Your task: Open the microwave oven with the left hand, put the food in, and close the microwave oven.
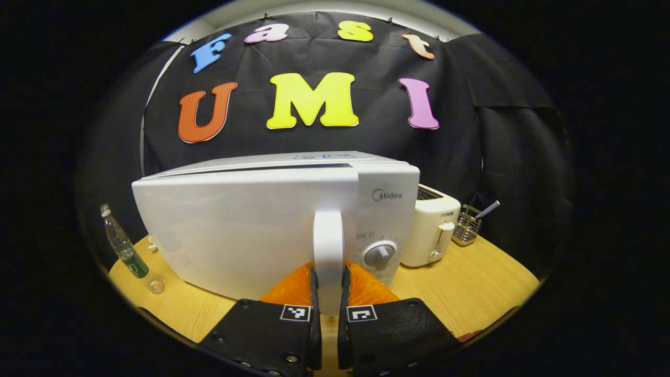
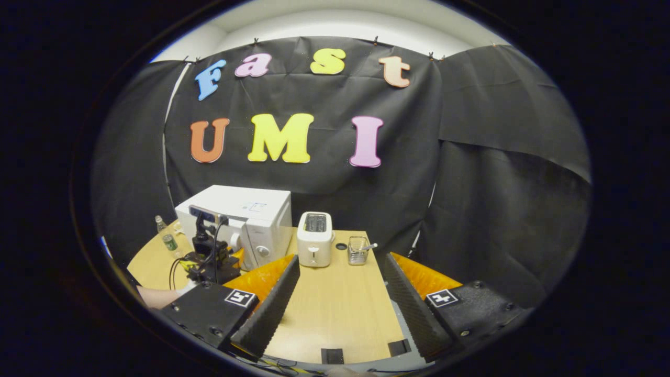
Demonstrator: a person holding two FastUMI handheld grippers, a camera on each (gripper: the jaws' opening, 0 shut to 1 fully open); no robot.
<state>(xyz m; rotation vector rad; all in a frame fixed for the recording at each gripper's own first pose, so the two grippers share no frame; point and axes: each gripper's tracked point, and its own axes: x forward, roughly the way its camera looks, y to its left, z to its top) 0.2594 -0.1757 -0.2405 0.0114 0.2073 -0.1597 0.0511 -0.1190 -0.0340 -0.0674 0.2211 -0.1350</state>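
The white microwave [image 1: 387, 180] stands on the wooden table, its door [image 1: 235, 230] pulled slightly ajar, with a gap along the top edge. My left gripper [image 1: 328, 280] is shut on the door's upright white handle [image 1: 328, 235], one finger on each side. In the right gripper view the microwave [image 2: 251, 217] sits at the back left, with the left gripper [image 2: 209, 259] and a hand in front of it. My right gripper [image 2: 342, 259] hangs open above the table [image 2: 335, 309], farther back, with nothing between its fingers.
A white toaster [image 1: 432, 230] stands right of the microwave, then a wire basket [image 1: 466, 225] holding a utensil. A clear plastic bottle [image 1: 128, 251] stands left of the microwave. Bare tabletop [image 1: 471, 283] lies in front of the toaster.
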